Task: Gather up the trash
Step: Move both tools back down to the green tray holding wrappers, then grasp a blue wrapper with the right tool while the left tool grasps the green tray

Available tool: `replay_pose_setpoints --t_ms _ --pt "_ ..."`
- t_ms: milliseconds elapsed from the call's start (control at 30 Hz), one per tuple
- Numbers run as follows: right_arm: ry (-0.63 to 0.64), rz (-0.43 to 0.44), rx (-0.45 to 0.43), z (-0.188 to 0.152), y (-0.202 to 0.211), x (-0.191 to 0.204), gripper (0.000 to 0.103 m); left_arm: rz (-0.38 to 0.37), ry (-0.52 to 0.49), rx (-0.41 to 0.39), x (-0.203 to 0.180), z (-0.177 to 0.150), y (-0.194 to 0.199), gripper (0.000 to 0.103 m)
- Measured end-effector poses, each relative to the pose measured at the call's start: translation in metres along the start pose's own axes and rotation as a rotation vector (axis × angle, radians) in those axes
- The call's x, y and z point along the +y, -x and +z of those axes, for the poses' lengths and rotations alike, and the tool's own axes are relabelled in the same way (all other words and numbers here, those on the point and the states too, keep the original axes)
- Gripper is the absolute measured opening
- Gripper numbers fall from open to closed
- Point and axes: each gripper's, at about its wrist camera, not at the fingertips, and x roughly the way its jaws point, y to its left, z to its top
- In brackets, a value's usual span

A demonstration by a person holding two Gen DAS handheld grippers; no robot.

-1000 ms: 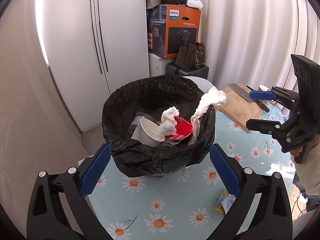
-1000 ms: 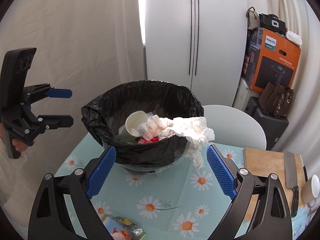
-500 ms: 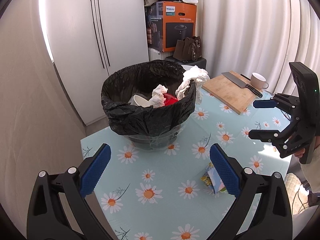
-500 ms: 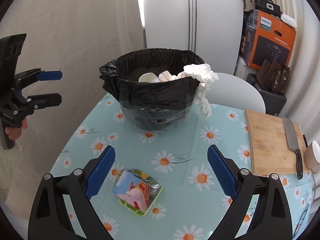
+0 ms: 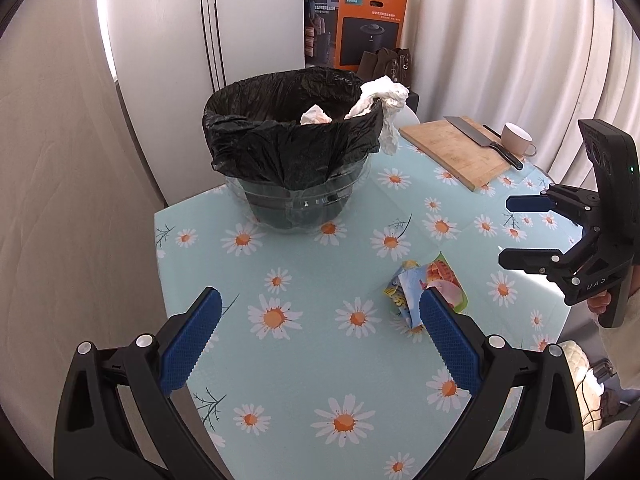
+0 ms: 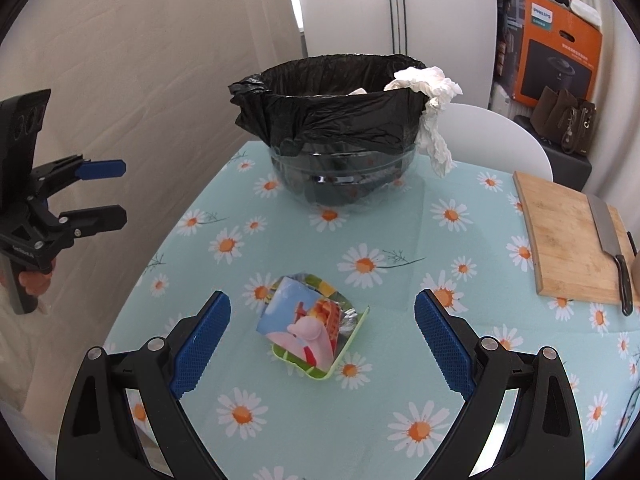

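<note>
Both grippers are hanging wide open above the daisy tablecloth (image 6: 400, 240); the right gripper (image 6: 322, 338) is hovering over a crumpled snack wrapper (image 6: 312, 330), the left gripper (image 5: 316, 332) beside it, the lined bin (image 6: 344, 120) sitting beyond.

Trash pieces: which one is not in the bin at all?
The colourful wrapper, lying flat on the tablecloth. The white tissue hangs over the bin rim.

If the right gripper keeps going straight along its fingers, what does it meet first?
Most likely the crumpled snack wrapper on the daisy tablecloth, lying between the open right gripper fingers' line. The lined trash bin stands farther back; depth is uncertain.
</note>
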Motion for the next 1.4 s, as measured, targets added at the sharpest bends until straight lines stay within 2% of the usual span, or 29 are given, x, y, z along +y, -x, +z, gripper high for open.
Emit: replay_pose_setpoints --t_ms 233,400,500,633,767,867,900,933,967,1000,1033,1067,1100,1233,1400 --pt "0.066 0.078 0.049 0.000 -0.019 0.002 0.089 0.014 0.049 0.055 -0.009 -0.018 -0.013 0.097" --pt "0.145 0.170 0.120 0.002 -0.049 -0.004 0.089 0.119 0.103 0.073 -0.015 -0.023 -0.014 0.097" --pt "0.176 0.219 0.141 0.006 -0.066 -0.011 0.088 0.122 0.163 0.097 -0.016 -0.026 -0.016 0.097" --pt "0.223 0.285 0.168 0.011 -0.085 -0.014 0.088 0.184 0.207 0.126 -0.025 -0.032 -0.020 0.097" --pt "0.291 0.317 0.207 0.014 -0.101 -0.016 0.088 0.177 0.280 0.149 -0.034 -0.038 -0.022 0.097" --pt "0.332 0.361 0.229 0.016 -0.109 -0.015 0.088 0.219 0.301 0.168 -0.041 -0.043 -0.024 0.097" --pt "0.354 0.369 0.242 0.015 -0.111 -0.013 0.082 0.228 0.313 0.172 -0.043 -0.045 -0.025 0.097" --pt "0.381 0.370 0.255 0.014 -0.114 -0.010 0.070 0.237 0.326 0.174 -0.045 -0.046 -0.024 0.097" --pt "0.403 0.373 0.271 0.013 -0.118 -0.008 0.067 0.243 0.338 0.174 -0.047 -0.048 -0.024 0.097" --pt "0.420 0.384 0.287 0.012 -0.120 -0.006 0.059 0.248 0.347 0.175 -0.049 -0.050 -0.024 0.097" --pt "0.438 0.407 0.306 0.011 -0.122 -0.004 0.033 0.252 0.352 0.178 -0.051 -0.051 -0.024 0.097" --pt "0.459 0.425 0.325 0.009 -0.124 -0.002 0.014 0.255 0.358 0.182 -0.054 -0.053 -0.024 0.097" --pt "0.477 0.428 0.332 0.008 -0.124 -0.001 0.002 0.256 0.365 0.188 -0.056 -0.054 -0.025 0.097" --pt "0.440 0.476 0.316 0.014 -0.118 -0.009 0.001 0.257 0.368 0.205 -0.066 -0.057 -0.028 0.097" --pt "0.394 0.496 0.255 0.029 -0.096 -0.032 0.001 0.243 0.362 0.196 -0.075 -0.050 -0.036 0.097"
